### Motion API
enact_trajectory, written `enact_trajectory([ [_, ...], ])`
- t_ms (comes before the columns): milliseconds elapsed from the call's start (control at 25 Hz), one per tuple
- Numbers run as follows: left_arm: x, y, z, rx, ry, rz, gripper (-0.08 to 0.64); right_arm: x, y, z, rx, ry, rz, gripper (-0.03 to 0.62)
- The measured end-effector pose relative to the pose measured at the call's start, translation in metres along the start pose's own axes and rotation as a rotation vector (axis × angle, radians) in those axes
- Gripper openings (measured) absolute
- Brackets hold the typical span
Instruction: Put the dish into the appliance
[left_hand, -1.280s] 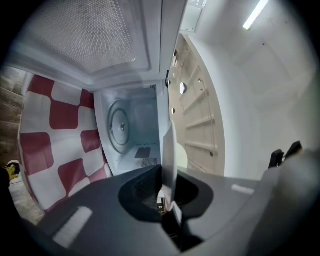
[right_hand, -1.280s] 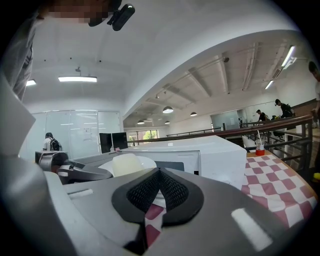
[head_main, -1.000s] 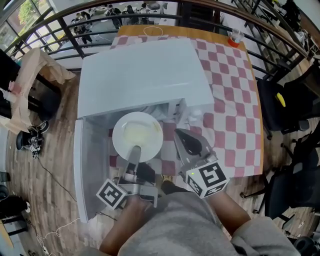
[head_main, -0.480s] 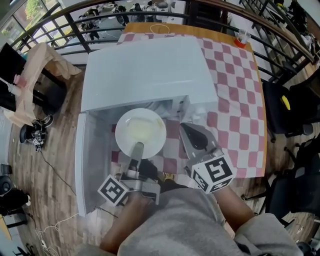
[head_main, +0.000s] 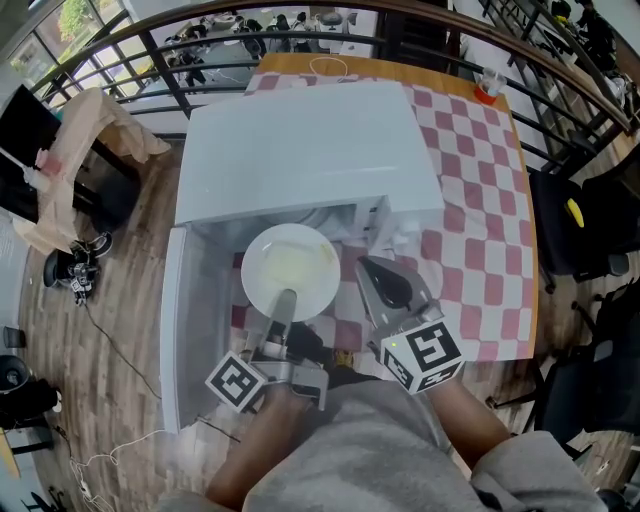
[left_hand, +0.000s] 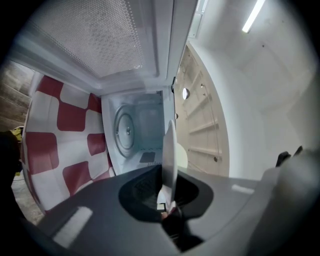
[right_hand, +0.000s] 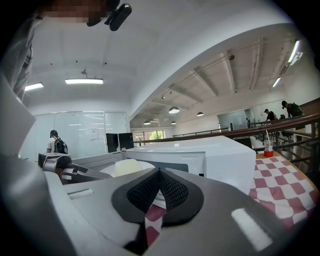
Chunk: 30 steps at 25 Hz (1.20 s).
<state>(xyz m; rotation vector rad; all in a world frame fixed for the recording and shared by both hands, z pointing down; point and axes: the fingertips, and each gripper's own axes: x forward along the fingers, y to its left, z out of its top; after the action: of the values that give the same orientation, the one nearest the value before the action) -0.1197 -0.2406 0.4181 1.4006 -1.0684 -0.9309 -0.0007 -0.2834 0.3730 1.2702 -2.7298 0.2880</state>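
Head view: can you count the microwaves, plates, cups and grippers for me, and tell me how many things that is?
Microwave: 1
Plate: 1
Cup: 1
Grippers: 2, left gripper and right gripper
Total: 5

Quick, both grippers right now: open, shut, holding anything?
Left gripper: shut on the rim of the dish.
Right gripper: shut, nothing between its jaws.
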Motion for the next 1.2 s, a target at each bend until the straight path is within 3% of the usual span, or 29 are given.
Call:
enact_trajectory([
  [360,0.022,0.024,0.022,-0.008,0.010,0.014,0.026,0.025,0.004,-0.005,-0.006,0.022,-0.013,-0.002],
  [800,0.070,0.085,0.049,-0.038,0.028,0.073,0.026,0.045,-0.002,-0.014,-0.002,0.061,-0.047,-0.002],
  [1200,0.104,0.131,0.066,-0.065,-0.007,0.145,0.026,0.053,-0.009,-0.021,0.017,0.069,-0.057,-0.002],
])
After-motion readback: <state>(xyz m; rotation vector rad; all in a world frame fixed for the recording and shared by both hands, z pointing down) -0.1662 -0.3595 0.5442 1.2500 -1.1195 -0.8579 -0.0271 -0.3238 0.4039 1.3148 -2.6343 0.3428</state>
